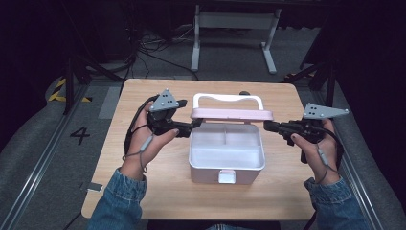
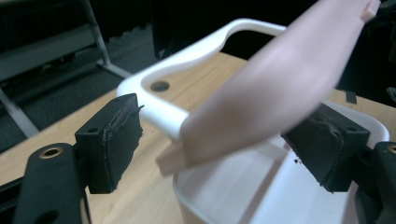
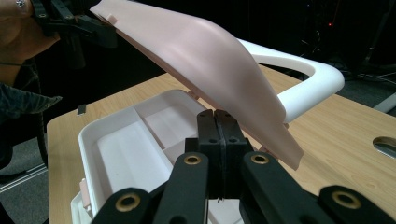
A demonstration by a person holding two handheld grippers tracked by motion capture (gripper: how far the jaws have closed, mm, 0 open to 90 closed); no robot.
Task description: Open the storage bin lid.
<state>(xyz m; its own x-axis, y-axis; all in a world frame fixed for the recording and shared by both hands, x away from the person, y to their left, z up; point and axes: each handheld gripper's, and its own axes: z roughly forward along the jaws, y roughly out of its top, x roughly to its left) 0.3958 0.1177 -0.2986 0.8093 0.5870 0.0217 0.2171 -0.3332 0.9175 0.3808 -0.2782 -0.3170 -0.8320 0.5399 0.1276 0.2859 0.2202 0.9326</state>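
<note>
A white plastic box (image 1: 191,165) stands open in the middle of the wooden table (image 1: 153,191), showing divided compartments inside. Its pink lid (image 1: 232,114) is raised and tilted over the back edge, with the white carry handle (image 1: 227,97) behind it. My left gripper (image 1: 194,124) sits at the lid's left end. In the left gripper view the lid (image 2: 280,88) passes between the wide-apart jaws of the left gripper (image 2: 222,140), and the left pad (image 2: 119,140) stands off it. My right gripper (image 1: 266,125) hovers at the lid's right end, shut and empty, just under the lid's corner (image 3: 280,144).
The box's front latch (image 1: 226,176) faces the person. A round hole (image 3: 385,145) is cut in the tabletop behind the box. A white frame leg (image 1: 234,28) and cables lie on the floor beyond the table. Bare wood runs along the front and both sides.
</note>
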